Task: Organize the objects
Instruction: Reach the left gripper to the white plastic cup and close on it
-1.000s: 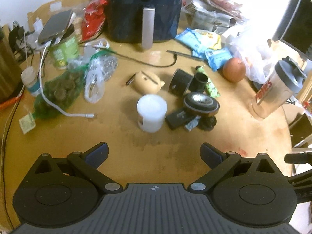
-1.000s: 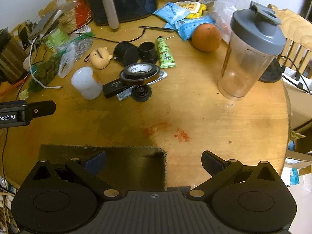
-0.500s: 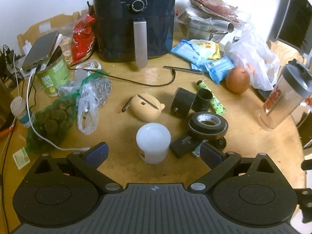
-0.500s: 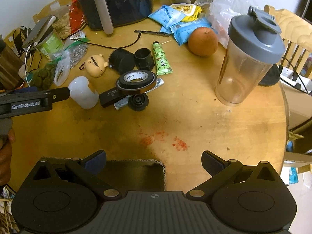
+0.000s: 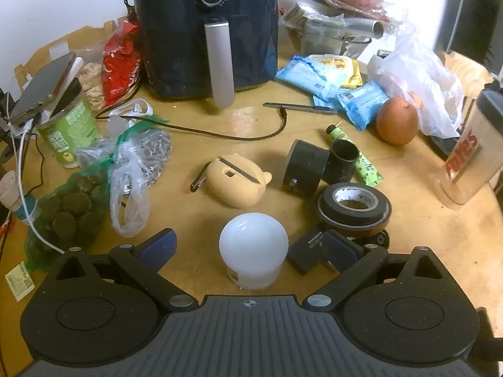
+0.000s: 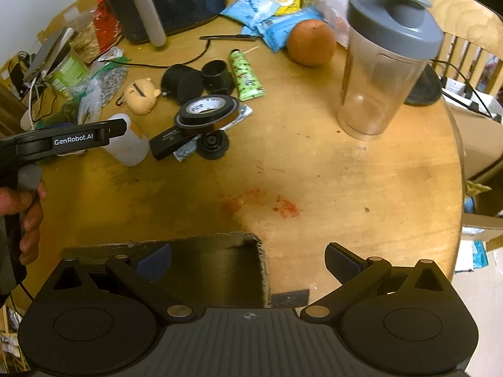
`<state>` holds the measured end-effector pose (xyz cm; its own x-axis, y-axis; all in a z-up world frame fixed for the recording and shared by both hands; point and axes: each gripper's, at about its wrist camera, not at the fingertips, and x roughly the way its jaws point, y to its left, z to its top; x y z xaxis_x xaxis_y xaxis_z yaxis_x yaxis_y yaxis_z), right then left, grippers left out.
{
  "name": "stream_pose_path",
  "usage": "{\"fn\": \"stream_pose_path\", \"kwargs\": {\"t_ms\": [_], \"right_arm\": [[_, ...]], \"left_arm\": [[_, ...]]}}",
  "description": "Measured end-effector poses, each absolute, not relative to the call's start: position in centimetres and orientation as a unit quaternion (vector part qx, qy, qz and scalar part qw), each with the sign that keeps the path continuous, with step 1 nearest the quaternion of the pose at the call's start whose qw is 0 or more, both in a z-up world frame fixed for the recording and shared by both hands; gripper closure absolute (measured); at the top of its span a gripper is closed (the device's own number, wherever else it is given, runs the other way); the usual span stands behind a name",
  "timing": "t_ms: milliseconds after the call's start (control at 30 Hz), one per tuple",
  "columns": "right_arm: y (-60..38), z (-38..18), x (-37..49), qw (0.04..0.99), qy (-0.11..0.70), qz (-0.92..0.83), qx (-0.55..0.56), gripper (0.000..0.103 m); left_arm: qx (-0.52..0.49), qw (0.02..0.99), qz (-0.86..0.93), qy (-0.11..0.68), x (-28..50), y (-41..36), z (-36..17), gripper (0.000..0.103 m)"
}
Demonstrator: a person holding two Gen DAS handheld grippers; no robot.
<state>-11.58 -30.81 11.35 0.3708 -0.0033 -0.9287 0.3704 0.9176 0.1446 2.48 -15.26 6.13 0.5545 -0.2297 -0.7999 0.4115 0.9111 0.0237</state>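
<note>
A white plastic bottle [image 5: 253,249] stands on the round wooden table [image 5: 424,245]. My left gripper [image 5: 248,246] is open, with the bottle between its wide-apart fingers and no visible contact. Beside it lie a black tape roll [image 5: 353,204], a small black box [image 5: 309,248], two black cylinders [image 5: 306,166] and a tan pig-shaped case [image 5: 240,182]. My right gripper [image 6: 248,260] is open and empty above a dark cardboard box [image 6: 204,267] at the table's near edge. The left gripper also shows in the right wrist view [image 6: 72,138], in front of the bottle [image 6: 129,146].
A dark air fryer [image 5: 204,28] stands at the back. A shaker bottle [image 6: 383,62], an orange [image 6: 311,42], snack packets [image 5: 327,78], a green tube [image 6: 246,75], a green can [image 5: 69,125] and plastic bags [image 5: 94,182] crowd the table. A cable [image 5: 220,132] crosses the middle.
My left gripper has moved forward and down until the white bottle sits between its open fingers. The right gripper has shifted slightly and stays open.
</note>
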Motion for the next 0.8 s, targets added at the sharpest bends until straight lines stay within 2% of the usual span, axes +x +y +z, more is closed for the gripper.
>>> {"fn": "stream_pose_path", "kwargs": {"t_ms": [33,167,367,800], "right_arm": [[-31.0,11.3,-11.7,0.81,0.549,-0.118,0.169,0.0],[-31.7,11.2,-12.2,0.805,0.55,-0.132,0.177,0.0],[-32.7,11.3,-13.3,0.801,0.546,-0.152,0.191,0.0],[-33.5,11.6,-14.4,0.805,0.533,-0.16,0.206,0.0]], "left_arm": [[0.107,0.873,-0.183,0.439,2.7,-15.3,5.8,0.017],[0.111,0.866,-0.18,0.454,3.8,-15.5,4.6,0.021],[0.101,0.855,-0.189,0.472,4.7,-15.6,3.5,0.049],[0.102,0.851,-0.187,0.479,3.9,-15.3,4.7,0.05]]}}
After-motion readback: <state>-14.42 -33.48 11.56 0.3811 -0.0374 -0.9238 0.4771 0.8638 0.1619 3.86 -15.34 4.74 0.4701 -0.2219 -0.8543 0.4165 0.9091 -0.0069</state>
